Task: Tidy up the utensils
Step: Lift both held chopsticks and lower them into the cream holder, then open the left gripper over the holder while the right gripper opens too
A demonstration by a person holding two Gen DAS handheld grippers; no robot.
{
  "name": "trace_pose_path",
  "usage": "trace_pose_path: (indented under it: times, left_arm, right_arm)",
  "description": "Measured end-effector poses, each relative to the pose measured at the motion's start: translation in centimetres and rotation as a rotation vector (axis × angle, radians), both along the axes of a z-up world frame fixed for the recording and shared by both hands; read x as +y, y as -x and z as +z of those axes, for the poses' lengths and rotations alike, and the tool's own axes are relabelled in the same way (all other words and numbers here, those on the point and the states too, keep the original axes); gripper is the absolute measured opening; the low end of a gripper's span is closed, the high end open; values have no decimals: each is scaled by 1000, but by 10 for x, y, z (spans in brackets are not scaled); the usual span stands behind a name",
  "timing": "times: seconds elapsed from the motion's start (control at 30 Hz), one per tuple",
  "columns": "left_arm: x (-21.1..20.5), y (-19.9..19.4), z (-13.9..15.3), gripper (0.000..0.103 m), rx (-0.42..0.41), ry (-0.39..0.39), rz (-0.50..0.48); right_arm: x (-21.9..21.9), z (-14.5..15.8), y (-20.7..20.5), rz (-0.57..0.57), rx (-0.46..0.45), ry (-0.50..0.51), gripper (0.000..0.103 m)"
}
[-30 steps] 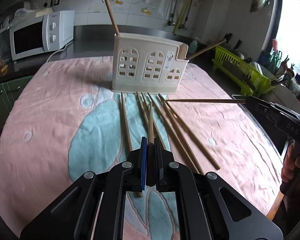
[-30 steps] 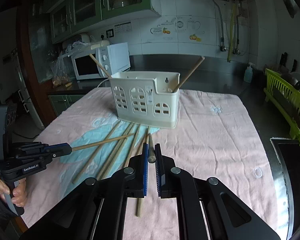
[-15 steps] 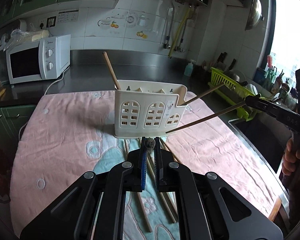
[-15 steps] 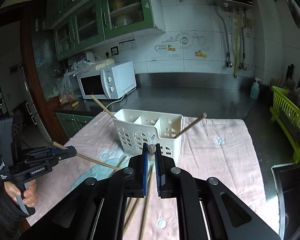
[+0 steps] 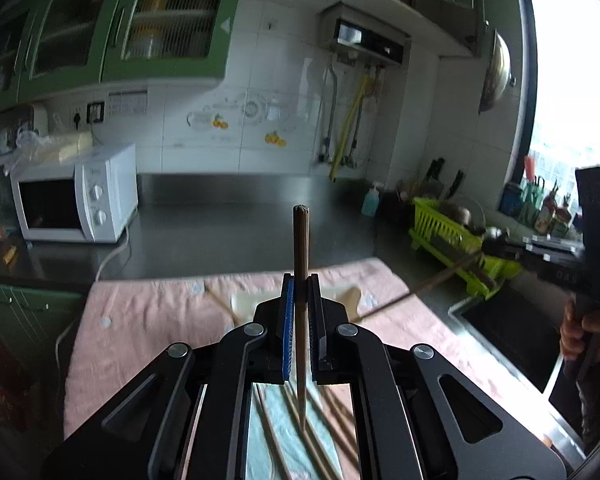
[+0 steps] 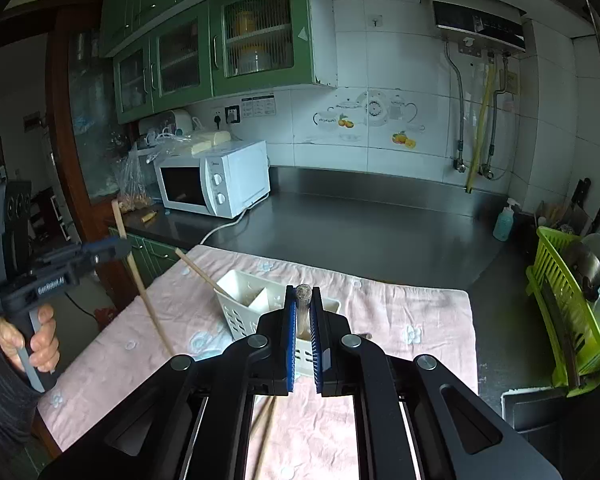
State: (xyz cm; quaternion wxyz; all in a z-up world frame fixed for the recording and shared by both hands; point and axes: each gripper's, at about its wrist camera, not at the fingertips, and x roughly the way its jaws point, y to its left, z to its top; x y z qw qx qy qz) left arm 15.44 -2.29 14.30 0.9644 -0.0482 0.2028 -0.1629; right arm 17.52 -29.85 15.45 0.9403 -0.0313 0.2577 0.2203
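Observation:
My left gripper (image 5: 301, 280) is shut on a wooden chopstick (image 5: 301, 240) held upright, raised above the table. My right gripper (image 6: 303, 294) is shut on another chopstick (image 6: 303, 293), seen end-on, above the cream utensil holder (image 6: 244, 304). The holder stands on the pink cloth (image 6: 400, 320) and has a chopstick (image 6: 198, 270) leaning out of its left side. In the left wrist view the holder (image 5: 244, 306) is mostly hidden behind the fingers. Several loose chopsticks (image 5: 320, 440) lie on the cloth below my left gripper. The left gripper (image 6: 112, 250) shows in the right wrist view with its chopstick (image 6: 148, 304).
A white microwave (image 6: 216, 178) stands on the dark counter (image 6: 360, 224) behind the table. A green dish rack (image 6: 568, 312) with dishes is at the right. A soap bottle (image 6: 504, 222) stands near it. Green cabinets (image 6: 228, 40) hang above.
Both grippers have lifted higher and tilted up with their chopsticks. The left chopstick now stands upright, and the holder has dropped low in both views.

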Motion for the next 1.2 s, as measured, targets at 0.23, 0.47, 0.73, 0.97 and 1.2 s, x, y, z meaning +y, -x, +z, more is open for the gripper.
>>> trace_pose_path:
  times: [0.23,0.47,0.73,0.97,1.2]
  left_arm:
    - [-12,-30,42,5,-139,-11,79]
    - [-21,-78,39,5,-176,-23,171]
    - [-14,-120,-2,5,-67,-23,201]
    - [-12,-132,-23,6,-3,-26,197]
    - [-15,-114,-17,9,-18,-24,174]
  right_arm:
    - [5,11,-18,-15,-17,40,7]
    - [13,4,-37,-7,-4,86,7]
    - [18,-15,-54,14,40,99,7]
    - [25,-34,-66,25,98,111,7]
    - [28,-36,-65,15,88,107,17]
